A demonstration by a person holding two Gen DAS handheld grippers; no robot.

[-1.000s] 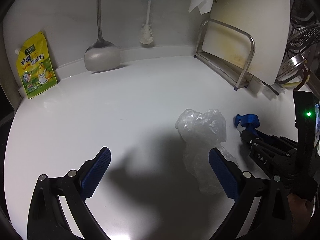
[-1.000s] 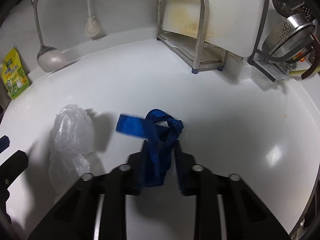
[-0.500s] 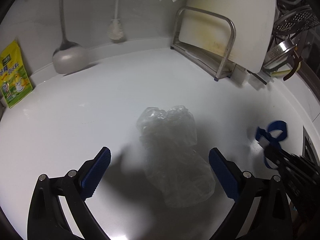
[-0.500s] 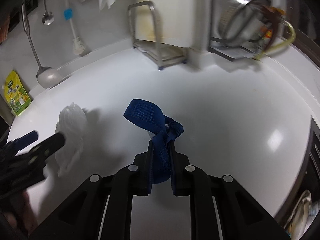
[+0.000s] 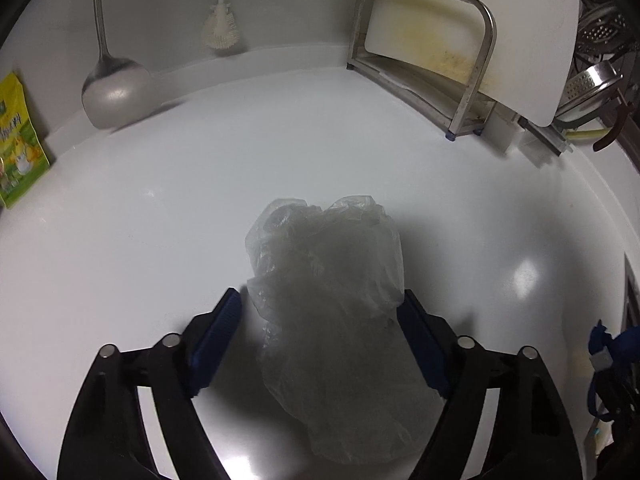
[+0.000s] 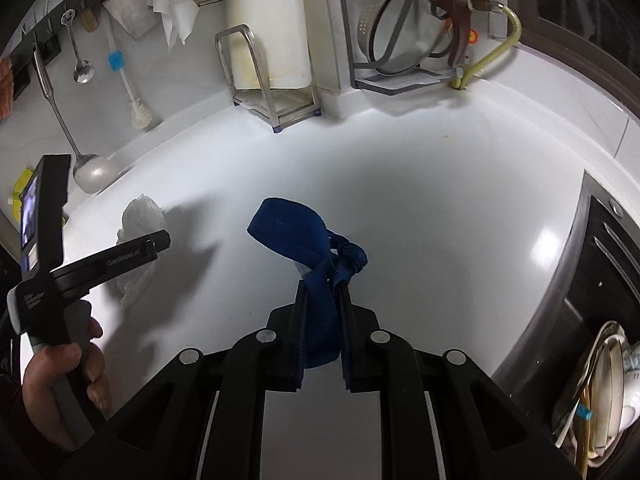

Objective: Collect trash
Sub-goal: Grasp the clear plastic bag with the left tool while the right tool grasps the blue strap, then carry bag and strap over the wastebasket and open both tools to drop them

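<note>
A crumpled clear plastic bag (image 5: pixel 332 300) lies on the white counter (image 5: pixel 200 208), right between the open fingers of my left gripper (image 5: pixel 320 300); the jaws stand either side of it and do not press it. The bag also shows in the right wrist view (image 6: pixel 140 224), partly hidden behind the left gripper. My right gripper (image 6: pixel 323 292) is shut on a knotted blue fabric strap (image 6: pixel 296 232) and holds it above the counter. The strap also shows at the right edge of the left wrist view (image 5: pixel 608 344).
A steel rack with a white cutting board (image 5: pixel 480 40) stands at the back right. A ladle (image 5: pixel 108 88), a brush (image 5: pixel 220 32) and a yellow-green pouch (image 5: pixel 16 144) line the back wall. A colander rack (image 6: pixel 400 20) and a stove edge (image 6: pixel 600 280) lie to the right.
My left gripper has moved forward so the plastic bag now sits between its fingers. My right gripper has lifted the blue strap up and away to the right.
</note>
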